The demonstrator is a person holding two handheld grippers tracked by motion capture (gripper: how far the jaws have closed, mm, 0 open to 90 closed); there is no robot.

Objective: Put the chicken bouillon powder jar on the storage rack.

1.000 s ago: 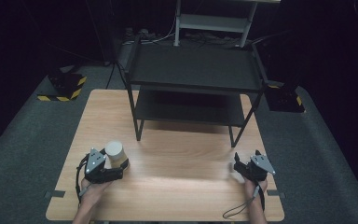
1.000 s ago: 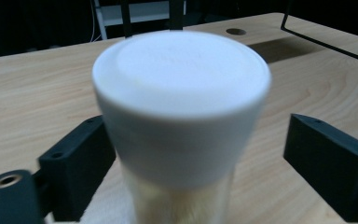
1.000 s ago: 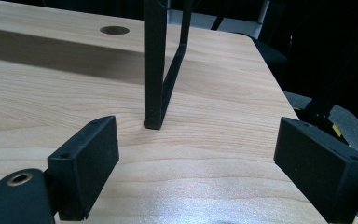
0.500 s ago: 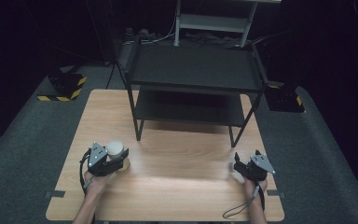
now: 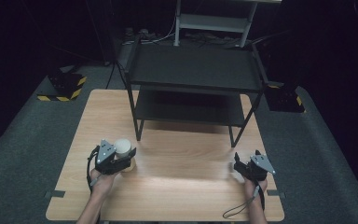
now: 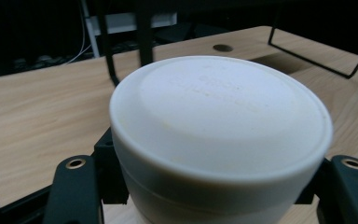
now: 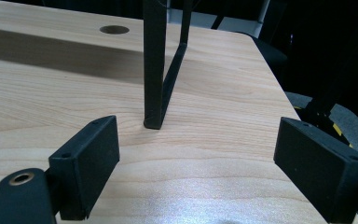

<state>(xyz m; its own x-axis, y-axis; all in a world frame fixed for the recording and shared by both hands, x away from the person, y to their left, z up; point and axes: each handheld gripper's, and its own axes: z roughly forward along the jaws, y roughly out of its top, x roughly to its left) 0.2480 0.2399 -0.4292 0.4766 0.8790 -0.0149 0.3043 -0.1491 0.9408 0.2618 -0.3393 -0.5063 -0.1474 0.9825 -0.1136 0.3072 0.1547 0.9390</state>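
Observation:
A white round cup (image 5: 122, 147) with a flat closed top and faint raised lettering sits between the jaws of my left gripper (image 5: 126, 161), low at the table's front left. In the left gripper view the cup (image 6: 219, 121) is very close, and my left gripper (image 6: 214, 196) is shut on its sides, one black jaw on each side. My right gripper (image 5: 242, 165) rests near the front right of the table. Its own view shows my right gripper (image 7: 214, 158) wide open over bare wood with nothing between the jaws.
A black two-tier metal rack (image 5: 193, 70) stands on the far half of the wooden table (image 5: 182, 186). One rack leg (image 7: 154, 70) stands just ahead of the right gripper. A cable hole (image 7: 114, 30) lies farther back. Dark floor and yellow-black striped blocks (image 5: 63, 88) surround the table.
My left gripper has shifted slightly to the right with the cup held in it. The right gripper has stayed in place, open.

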